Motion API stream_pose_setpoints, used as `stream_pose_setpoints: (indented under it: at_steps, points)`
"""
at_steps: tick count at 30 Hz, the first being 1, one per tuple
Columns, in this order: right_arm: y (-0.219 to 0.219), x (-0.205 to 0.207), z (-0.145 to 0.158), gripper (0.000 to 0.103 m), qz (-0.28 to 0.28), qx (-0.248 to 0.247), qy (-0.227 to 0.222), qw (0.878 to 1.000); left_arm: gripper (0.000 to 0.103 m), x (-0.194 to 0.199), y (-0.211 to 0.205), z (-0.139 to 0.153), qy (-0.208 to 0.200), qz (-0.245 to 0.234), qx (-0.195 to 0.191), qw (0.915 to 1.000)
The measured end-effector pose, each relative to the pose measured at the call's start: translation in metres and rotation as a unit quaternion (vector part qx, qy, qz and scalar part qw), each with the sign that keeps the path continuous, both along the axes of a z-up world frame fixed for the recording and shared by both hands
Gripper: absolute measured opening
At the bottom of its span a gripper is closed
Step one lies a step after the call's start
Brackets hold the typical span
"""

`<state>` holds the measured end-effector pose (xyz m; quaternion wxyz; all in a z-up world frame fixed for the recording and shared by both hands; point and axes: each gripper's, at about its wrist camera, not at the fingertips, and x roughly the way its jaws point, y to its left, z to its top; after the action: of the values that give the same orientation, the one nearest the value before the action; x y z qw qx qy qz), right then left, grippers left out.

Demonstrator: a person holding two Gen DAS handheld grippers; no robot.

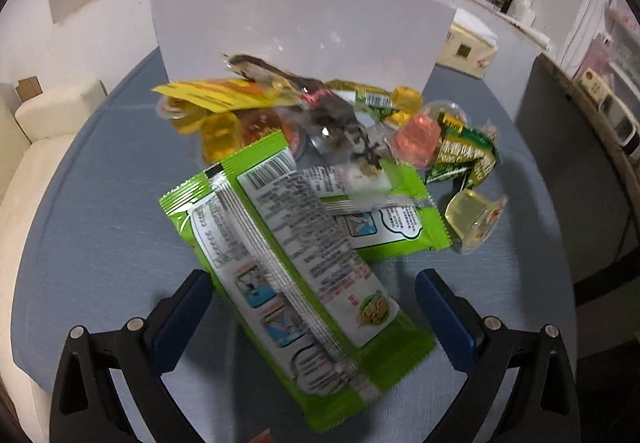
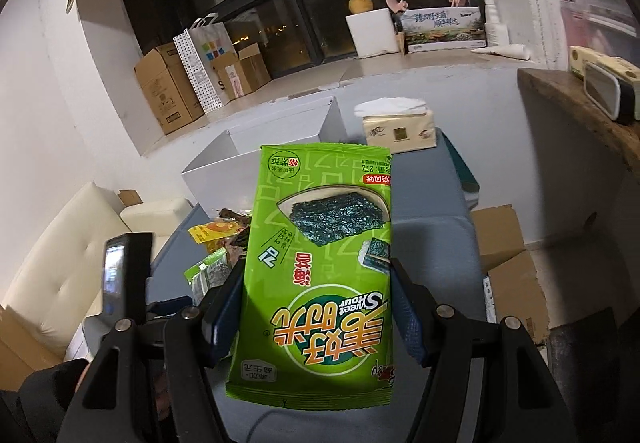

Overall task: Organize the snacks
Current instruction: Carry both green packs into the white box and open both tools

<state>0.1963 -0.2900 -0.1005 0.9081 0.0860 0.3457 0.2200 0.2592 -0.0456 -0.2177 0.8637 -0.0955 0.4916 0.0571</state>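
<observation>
My right gripper [image 2: 316, 283] is shut on a green seaweed packet [image 2: 320, 243] and holds it front side up, in the air above the blue table [image 2: 432, 235]. My left gripper [image 1: 314, 307] is open and points steeply down at another green seaweed packet [image 1: 304, 267], which lies back side up on the table [image 1: 100, 227]. Its blue fingers [image 1: 184, 307] stand wide on either side of that packet. A further green packet [image 1: 400, 223] lies partly under it. Behind it is a pile of snacks: a yellow packet [image 1: 212, 95], a dark packet [image 1: 320, 107] and jelly cups [image 1: 416, 139].
An open white box [image 1: 300, 31] [image 2: 256, 159] stands at the table's far side, with a tissue pack [image 1: 468, 47] [image 2: 400, 131] to its right. Small green packets [image 1: 464, 155] and a pale jelly cup [image 1: 474, 219] lie right of the pile. A cream sofa [image 1: 36, 147] is left; cardboard boxes [image 2: 508, 275] stand right.
</observation>
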Motion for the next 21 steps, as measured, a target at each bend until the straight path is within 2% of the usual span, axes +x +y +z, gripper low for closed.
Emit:
stream_pose_setpoints:
  at_steps: [4, 7, 13, 21]
  points:
    - [-0.002, -0.004, 0.0, 0.071, 0.002, 0.001, -0.005, 1.0, 0.102, 0.004, -0.007, -0.004, 0.0, 0.005, 0.026, 0.9997]
    - [-0.003, -0.007, -0.002, 0.071, 0.006, 0.006, -0.003, 1.0, 0.083, 0.003, -0.01, -0.004, 0.004, 0.011, 0.055, 0.9984]
    - [0.001, -0.01, -0.002, 0.071, 0.012, 0.011, -0.007, 1.0, 0.075, -0.003, 0.0, 0.002, -0.012, 0.012, 0.043, 0.9989]
    - [0.009, -0.013, 0.003, 0.071, 0.018, 0.01, -0.018, 1.0, 0.074, -0.027, -0.005, 0.039, -0.072, -0.028, 0.056, 0.9954]
